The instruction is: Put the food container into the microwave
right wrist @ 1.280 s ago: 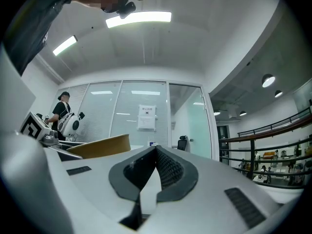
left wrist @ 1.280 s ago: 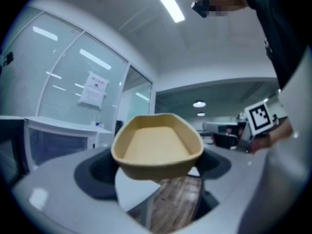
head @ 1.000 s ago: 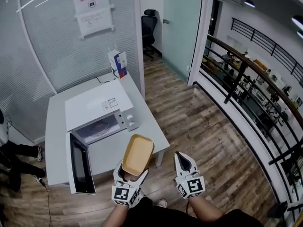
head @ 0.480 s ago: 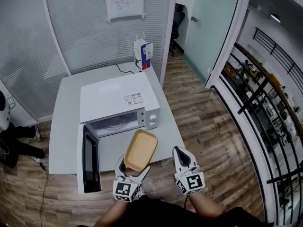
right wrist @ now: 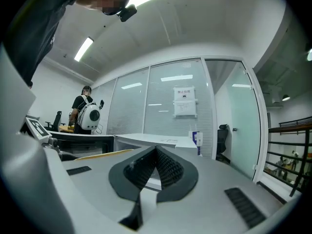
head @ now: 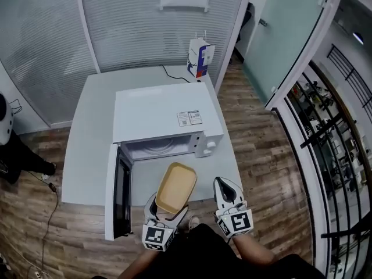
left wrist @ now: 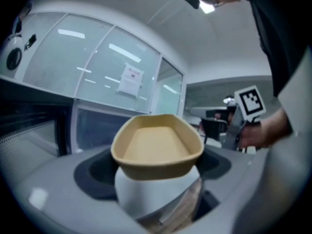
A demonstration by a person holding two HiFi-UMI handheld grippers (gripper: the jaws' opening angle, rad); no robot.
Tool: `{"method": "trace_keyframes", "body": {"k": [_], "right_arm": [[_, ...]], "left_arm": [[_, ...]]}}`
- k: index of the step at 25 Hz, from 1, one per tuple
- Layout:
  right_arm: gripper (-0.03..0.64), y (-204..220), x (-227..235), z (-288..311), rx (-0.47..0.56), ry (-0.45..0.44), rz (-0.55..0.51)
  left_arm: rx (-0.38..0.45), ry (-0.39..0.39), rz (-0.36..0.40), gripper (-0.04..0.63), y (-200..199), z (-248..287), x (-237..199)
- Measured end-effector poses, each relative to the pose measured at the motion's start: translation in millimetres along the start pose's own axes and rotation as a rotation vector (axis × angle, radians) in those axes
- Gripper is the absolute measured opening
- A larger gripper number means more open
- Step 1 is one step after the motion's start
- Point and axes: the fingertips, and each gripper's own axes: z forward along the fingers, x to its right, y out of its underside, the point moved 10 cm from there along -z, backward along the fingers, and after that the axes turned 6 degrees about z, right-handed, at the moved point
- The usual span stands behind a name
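A tan oval food container [head: 175, 188] [left wrist: 156, 147] is held by its near end in my left gripper [head: 164, 211], which is shut on it just off the table's front edge. It is empty. The white microwave [head: 165, 120] stands on the white table [head: 87, 150] with its door [head: 116, 190] swung open to the left and its cavity [head: 160, 150] facing me. My right gripper [head: 225, 192] [right wrist: 155, 168] hovers to the right of the container with its jaws together, holding nothing.
A white and blue carton [head: 200, 58] stands at the table's far right corner. A glass partition [head: 116, 22] backs the table. A railing [head: 325, 132] runs along the right. A person's leg [head: 17, 156] shows at the left edge.
The view has moved closer to the table and more squarely in front of the microwave. Both grippers keep their hold and stance, with the container still in the left one.
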Motion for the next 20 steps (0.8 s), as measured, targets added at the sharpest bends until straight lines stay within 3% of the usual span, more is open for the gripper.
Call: {"method": "trace_keyframes", "body": {"k": [11,20], "right_arm": [[0.006,29.3,-12.8,58.5,-0.072,-0.161,0.03],[0.006,60.1,-1.0,101.4,-0.136,-0.219,0.04]], "left_arm": [[-0.041,-0.196,0.01,0.484,17.4,22.4,-37.6],[-0.092,-0.301,0.063,0.484,30.6,66.8,-60.4]]}}
